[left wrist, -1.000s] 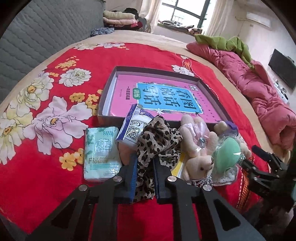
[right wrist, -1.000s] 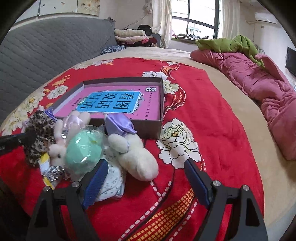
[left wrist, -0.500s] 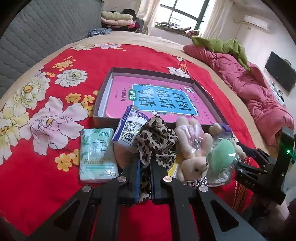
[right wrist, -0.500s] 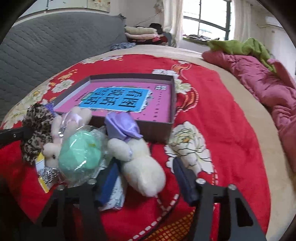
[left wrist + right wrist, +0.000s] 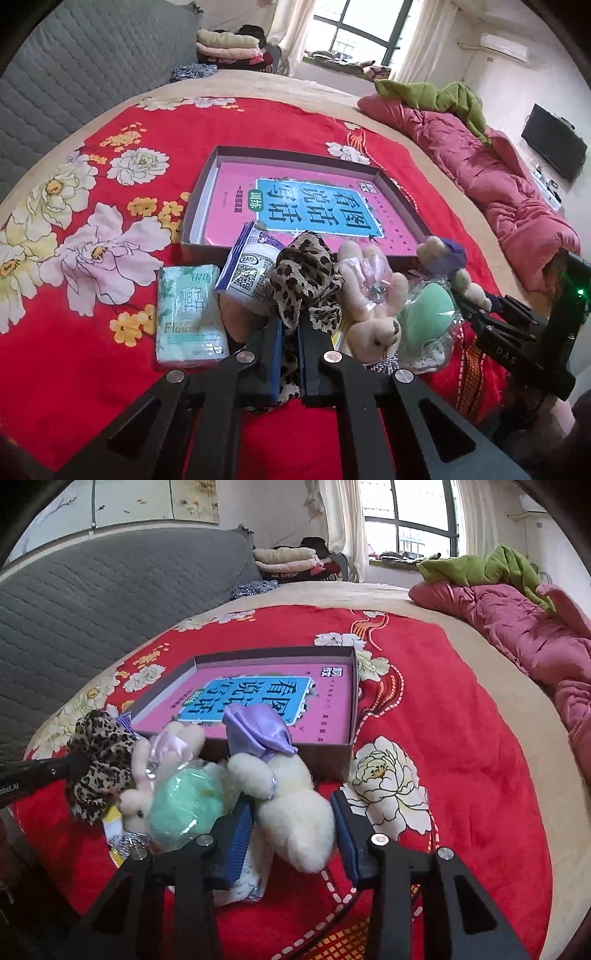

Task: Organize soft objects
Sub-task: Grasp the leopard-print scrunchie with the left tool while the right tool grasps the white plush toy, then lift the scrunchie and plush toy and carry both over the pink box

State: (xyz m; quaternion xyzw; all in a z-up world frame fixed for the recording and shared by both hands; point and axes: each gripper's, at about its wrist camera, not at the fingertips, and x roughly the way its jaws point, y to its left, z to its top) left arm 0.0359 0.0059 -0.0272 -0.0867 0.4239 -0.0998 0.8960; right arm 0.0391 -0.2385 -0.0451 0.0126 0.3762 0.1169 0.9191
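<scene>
Both grippers are taking hold of soft things at the near edge of the shallow cardboard box [image 5: 207, 192] on the red flowered bedspread [image 5: 74, 332].

The left gripper [image 5: 290, 354] is pinching the leopard-print fabric scrunchie [image 5: 306, 273], its fingers [image 5: 273, 354] all but touching through the cloth. The right gripper [image 5: 293, 830] has just been closing about the cream plush bunny with a lilac satin bow [image 5: 295, 801], its fingers [image 5: 347, 834] part open and seeming to meet the fur. Nothing soft is lying in the box yet, only a pink book [image 5: 258, 690], so the sorting looks barely begun. Waiting outside are the mint tissue pack [image 5: 188, 314], a white sachet [image 5: 247, 273], a pink-bowed plush bunny [image 5: 373, 306] and a bagged mint-green sponge [image 5: 184, 805], all crowding together against the box wall.
</scene>
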